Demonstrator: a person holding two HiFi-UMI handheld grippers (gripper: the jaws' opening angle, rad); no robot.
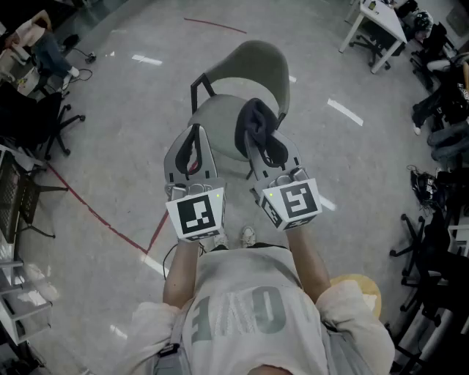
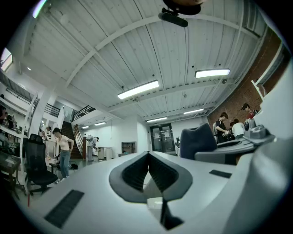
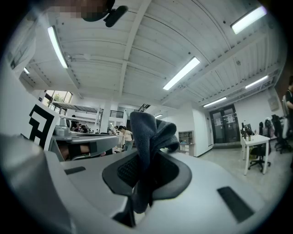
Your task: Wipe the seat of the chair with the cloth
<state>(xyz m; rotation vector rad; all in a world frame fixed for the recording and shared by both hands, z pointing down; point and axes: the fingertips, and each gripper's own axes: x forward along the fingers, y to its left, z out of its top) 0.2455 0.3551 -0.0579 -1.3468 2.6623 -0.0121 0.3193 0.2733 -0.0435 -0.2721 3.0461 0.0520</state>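
The cloth (image 1: pixel 258 123) is dark, thick and bunched into soft folds. It is pinched in the right tool (image 1: pixel 258 143), whose jaws close on its lower part while the rest stands up past the tips. From the head view it hangs over the right part of the chair seat (image 1: pixel 217 126). Whether it touches the seat cannot be told.

The chair (image 1: pixel 258 67) is pale grey-green, with a rounded seat, a curved back and a black frame, and it stands on the grey floor (image 1: pixel 132 102).

The left tool (image 1: pixel 195 139) is just beside the right one, over the seat's left edge, with its jaws pressed together on nothing.

A red line (image 1: pixel 95 212) crosses the floor on the left. A white desk (image 1: pixel 377 22) and dark office chairs (image 1: pixel 432 58) stand well apart at the upper right.
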